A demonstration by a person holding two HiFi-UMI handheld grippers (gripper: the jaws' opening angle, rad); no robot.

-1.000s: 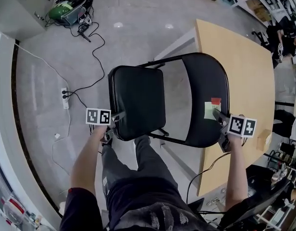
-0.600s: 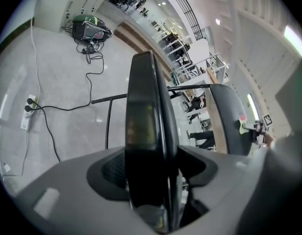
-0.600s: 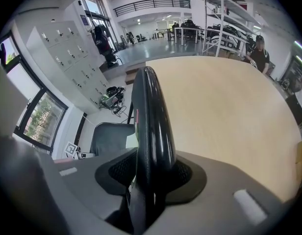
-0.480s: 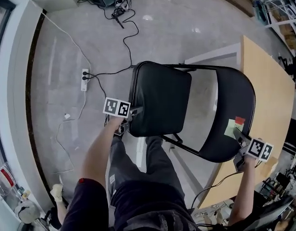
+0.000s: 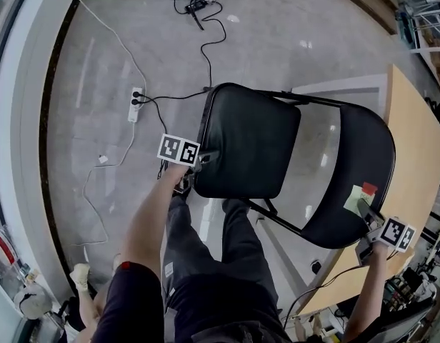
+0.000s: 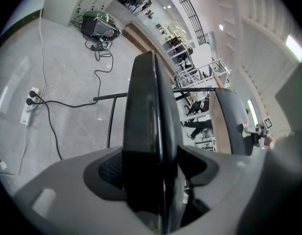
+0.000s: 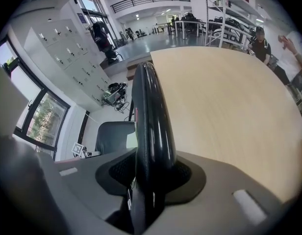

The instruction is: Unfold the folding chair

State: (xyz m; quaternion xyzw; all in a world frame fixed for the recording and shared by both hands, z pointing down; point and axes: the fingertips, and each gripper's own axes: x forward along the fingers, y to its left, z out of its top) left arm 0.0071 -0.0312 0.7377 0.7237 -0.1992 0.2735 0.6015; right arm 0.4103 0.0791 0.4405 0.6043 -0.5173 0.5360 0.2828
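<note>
Two claws grip the folding chair (image 5: 277, 159), one on each padded part, and we see it partly opened over the grey floor (image 5: 98, 70). Our left claw (image 5: 199, 164) pinches the near left edge of the black seat (image 5: 245, 141). In the left gripper view the seat's rim runs straight up between the jaws with both pads against it. Those jaws have just been widening a little, the seat between them.

Our right claw (image 5: 364, 209) points steeply down and is clamped on the thin curved rim of the black backrest (image 5: 348, 163). Just beyond its tips a green sticky note (image 5: 353, 200) and a red tag (image 5: 368, 189) sit on the backrest. The seat lies well to the left of this claw, and the black tube frame (image 5: 313, 100) joins seat and backrest on the far side of both claws.

Right of the right claw stretches a pale wooden table (image 5: 416, 156). Ahead and left of the left claw a white power strip (image 5: 135, 106) lies on the floor, and a black cable (image 5: 206, 56) runs away from it.
</note>
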